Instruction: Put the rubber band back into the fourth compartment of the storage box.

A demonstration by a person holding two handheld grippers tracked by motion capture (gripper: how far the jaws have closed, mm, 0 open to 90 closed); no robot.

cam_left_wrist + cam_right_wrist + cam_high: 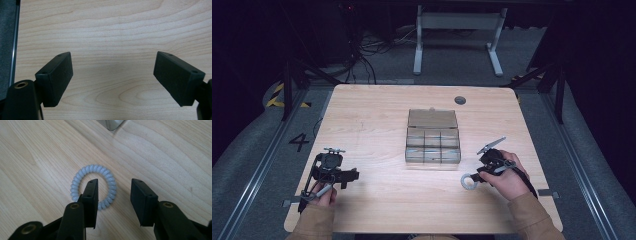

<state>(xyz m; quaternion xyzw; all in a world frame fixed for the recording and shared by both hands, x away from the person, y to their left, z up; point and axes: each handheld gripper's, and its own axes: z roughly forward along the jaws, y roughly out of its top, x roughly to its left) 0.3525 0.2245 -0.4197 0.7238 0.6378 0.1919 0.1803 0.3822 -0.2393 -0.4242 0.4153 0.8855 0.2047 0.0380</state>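
Right gripper (113, 200) poised over a pale blue-grey coiled plastic hair ring (93, 186) lying flat on the light wooden table (377, 120), near and right of the clear compartmented plastic box (432, 142); jaws apart, one over the ring's hole, one outside, apparently to pinch its band; left gripper (113, 77), jaws wide and empty, rests near left.

Spiral hair tie (93, 187): pale blue-grey coiled plastic ring, lying flat on wooden tabletop, unstretched, round, near front-right of clear compartment box.
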